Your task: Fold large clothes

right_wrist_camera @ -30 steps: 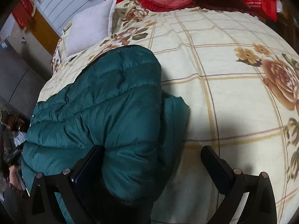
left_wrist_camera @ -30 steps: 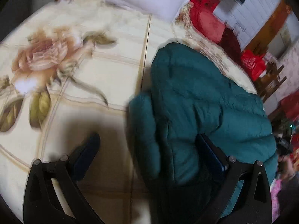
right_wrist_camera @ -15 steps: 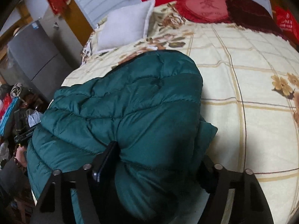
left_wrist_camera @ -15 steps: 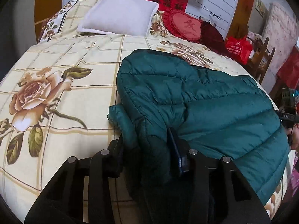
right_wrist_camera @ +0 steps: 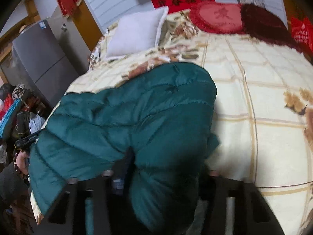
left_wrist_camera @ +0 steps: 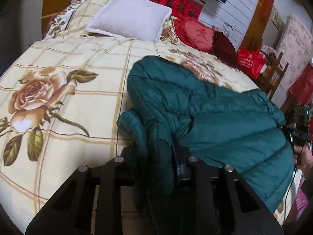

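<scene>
The green jacket [left_wrist_camera: 205, 117] lies mid-frame on the bed [left_wrist_camera: 68, 101], partly folded. Both the left gripper [left_wrist_camera: 156, 168] and the right gripper [right_wrist_camera: 166, 168] pinch its near edge; further folds remain.

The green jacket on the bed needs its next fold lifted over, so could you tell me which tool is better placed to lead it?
Probably the left tool: it pinches the jacket tightly at its thin edge. The right tool straddles a bulkier bunch, with a looser-looking grip.
</scene>
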Available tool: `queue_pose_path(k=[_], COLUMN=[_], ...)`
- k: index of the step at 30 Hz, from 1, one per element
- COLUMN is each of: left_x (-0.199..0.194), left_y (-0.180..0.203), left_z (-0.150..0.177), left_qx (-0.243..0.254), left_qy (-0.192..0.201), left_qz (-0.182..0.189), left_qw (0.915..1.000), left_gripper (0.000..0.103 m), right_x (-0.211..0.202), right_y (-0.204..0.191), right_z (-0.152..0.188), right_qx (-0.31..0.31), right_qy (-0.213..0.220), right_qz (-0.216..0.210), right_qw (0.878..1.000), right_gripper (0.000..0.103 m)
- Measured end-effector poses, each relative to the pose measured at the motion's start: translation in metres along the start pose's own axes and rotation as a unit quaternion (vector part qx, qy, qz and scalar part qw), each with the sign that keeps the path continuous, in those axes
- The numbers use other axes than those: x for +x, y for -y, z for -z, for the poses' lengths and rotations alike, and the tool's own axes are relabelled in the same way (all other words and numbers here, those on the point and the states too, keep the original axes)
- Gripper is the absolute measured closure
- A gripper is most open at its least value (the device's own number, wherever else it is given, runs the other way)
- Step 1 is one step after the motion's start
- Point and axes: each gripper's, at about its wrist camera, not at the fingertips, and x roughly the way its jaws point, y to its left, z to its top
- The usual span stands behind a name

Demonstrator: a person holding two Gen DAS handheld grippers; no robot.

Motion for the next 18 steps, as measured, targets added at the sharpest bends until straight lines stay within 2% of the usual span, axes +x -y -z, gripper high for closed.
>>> queue_pose_path(k=[5,12,18], left_x=[-0.025,-0.066,-0.116], left_y=[0.008,0.021,0.036], left_z=[-0.013,-0.03,-0.047], left_qx=[-0.018,-0.023,-0.024], left_qy=[0.018,0.04,0.064], left_qz=[-0.001,0.003,0.019], left_qw=[0.9997,0.9989,0.9975], left_gripper=[0.08,0.082,0.082], right_x=[-0.021,-0.063,-0.105], right_y=[-0.019,-0.051,-0.078], right_z=[-0.013,-0.034,-0.046], right_qx=[-0.007,-0.025,-0.032], right_qy=[0.015,0.033,0.05], right_qz=[0.043,0.05,0.061], right_qw=[0.999,0.998,0.996], right_gripper=[0.072,0.074,0.075])
